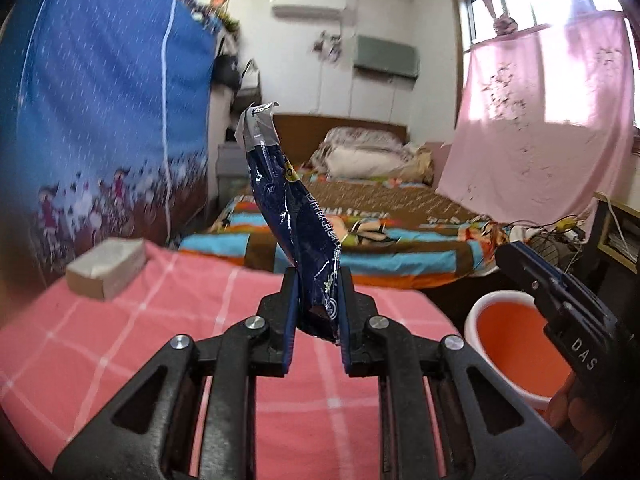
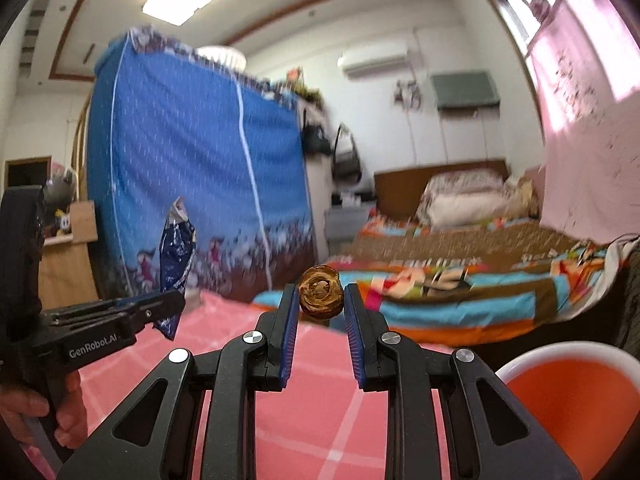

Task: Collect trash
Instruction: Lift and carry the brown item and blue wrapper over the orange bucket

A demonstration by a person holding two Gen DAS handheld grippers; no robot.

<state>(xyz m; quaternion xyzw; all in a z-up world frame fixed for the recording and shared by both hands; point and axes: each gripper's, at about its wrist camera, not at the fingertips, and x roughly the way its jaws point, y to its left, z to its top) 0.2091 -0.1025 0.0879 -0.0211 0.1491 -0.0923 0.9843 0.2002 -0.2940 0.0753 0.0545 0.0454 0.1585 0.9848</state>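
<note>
Between the blue pads of my left tongs (image 1: pixel 318 300) I see a dark blue wrapper (image 1: pixel 294 216), shiny and much crumpled, with a torn silver end at the top and some pale print along its side. It stands almost upright out of the tongs and leans a little to the left in the left wrist view. The pads press on its lower part, so the left tongs are closed on it, and its bottom corner hangs just below the pads.

My right tongs (image 2: pixel 321 300) grip a small round brown thing (image 2: pixel 320 291). It looks like a rolled piece of pastry or a dried peel, with a spiral pattern on its face; I cannot tell which. It sits at the very tips, one pad touching each side, and it is held above the pink checked cloth (image 2: pixel 312 392) on the worktop.

From the right wrist view the left tongs (image 2: pixel 168 300) are at the left, with the wrapper (image 2: pixel 176 256) pointing up from them, and a hand (image 2: pixel 48 416) holds their handle. From the left wrist view the right tongs (image 1: pixel 520 264) come in from the right, above a bucket (image 1: pixel 486 320) with a white rim and orange inside. The same bucket (image 2: pixel 516 364) shows at the lower right under my right tongs.

On the cloth at the left lies a pale box (image 1: pixel 106 268), well apart from both tongs. Behind is a bed (image 1: pixel 400 216) with a colourful cover.
</note>
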